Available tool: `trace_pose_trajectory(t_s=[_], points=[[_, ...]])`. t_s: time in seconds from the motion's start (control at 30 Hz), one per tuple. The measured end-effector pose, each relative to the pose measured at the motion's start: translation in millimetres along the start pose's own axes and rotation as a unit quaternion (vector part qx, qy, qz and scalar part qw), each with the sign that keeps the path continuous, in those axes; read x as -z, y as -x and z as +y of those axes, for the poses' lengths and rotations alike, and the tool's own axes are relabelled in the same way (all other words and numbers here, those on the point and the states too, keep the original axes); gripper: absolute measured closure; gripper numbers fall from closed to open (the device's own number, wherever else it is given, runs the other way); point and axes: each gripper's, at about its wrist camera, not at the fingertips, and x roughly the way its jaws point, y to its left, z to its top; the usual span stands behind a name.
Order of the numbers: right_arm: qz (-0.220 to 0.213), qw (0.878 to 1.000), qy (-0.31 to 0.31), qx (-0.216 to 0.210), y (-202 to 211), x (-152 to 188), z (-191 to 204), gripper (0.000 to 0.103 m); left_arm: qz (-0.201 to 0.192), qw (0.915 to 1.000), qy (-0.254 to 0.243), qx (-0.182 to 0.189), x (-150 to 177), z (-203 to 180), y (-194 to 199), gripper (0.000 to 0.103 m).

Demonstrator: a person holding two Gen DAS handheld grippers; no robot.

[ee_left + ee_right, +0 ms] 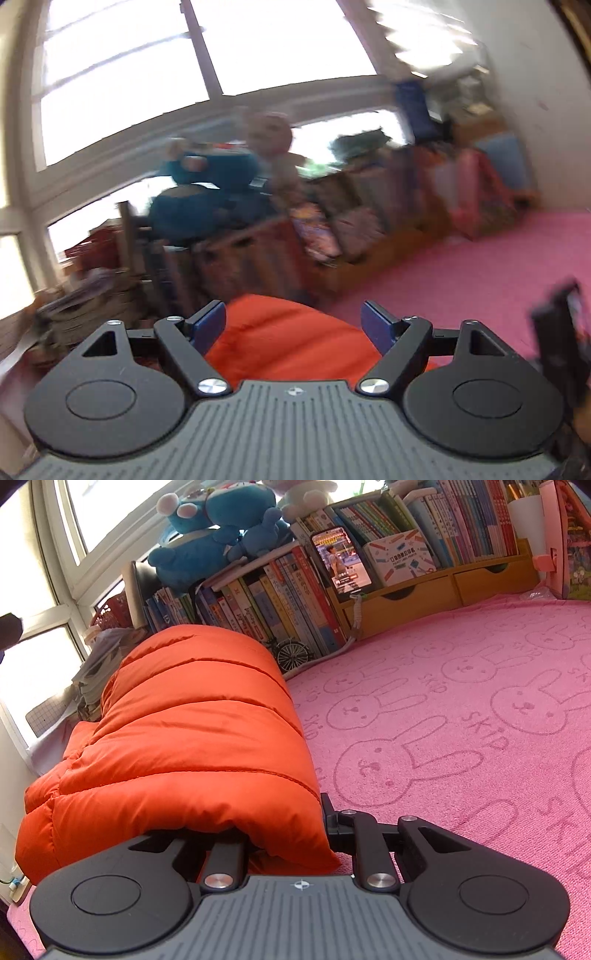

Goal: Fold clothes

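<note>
Orange jacket [184, 738] lies folded into a thick bundle on the pink mat [461, 720], bookshelf [406, 590] at one o'clock. Right gripper [284, 834] is clamped on its near edge; left gripper [293, 325], jaws apart, holds nothing. Blurred view, but folding looks nearly done.

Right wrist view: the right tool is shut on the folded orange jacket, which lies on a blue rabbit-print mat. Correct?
One detail is wrong: the mat is pink, not blue, as the right wrist view shows. The right tool is indeed shut on the folded orange jacket.
</note>
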Motion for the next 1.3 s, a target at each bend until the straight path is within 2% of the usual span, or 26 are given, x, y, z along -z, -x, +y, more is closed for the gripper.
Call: trace_pose_trajectory(t_s=[0.1,0.17,0.4,0.5,0.6,0.73,0.97,1.13,1.23,1.3], points=[[0.0,1.0,-0.001,-0.001,1,0,0,0.083,0.03,0.9987,-0.027,0.029,13,-22,-12,0.022],[0.0,1.0,-0.002,-0.002,1,0,0,0.083,0.056,0.997,-0.042,0.033,27,-28,-25,0.022],[0.001,1.0,-0.004,-0.002,1,0,1,0.083,0.091,0.9888,-0.115,0.026,64,-40,-35,0.023],[0.0,1.0,-0.003,0.001,0,0,1,0.083,0.103,0.9855,-0.134,0.017,73,-44,-35,0.031],[0.0,1.0,-0.002,0.004,0,0,2,0.083,0.116,0.9862,-0.117,0.017,81,-38,-39,0.037],[0.0,1.0,0.0,0.008,0,0,3,0.083,0.144,0.9855,-0.086,0.025,93,-30,-41,0.036],[-0.002,1.0,0.0,0.013,0,1,4,0.082,0.165,0.985,-0.045,0.022,108,-15,-28,0.036],[0.004,1.0,-0.001,0.01,0,0,2,0.081,0.178,0.9834,0.016,0.031,115,5,-21,0.035],[0.016,1.0,0.015,-0.001,1,-2,0,0.076,0.176,0.9833,0.033,0.033,117,9,-20,0.034],[0.035,0.998,0.038,-0.039,7,-5,-8,0.062,0.17,0.9839,0.042,0.036,119,11,-19,0.034]])
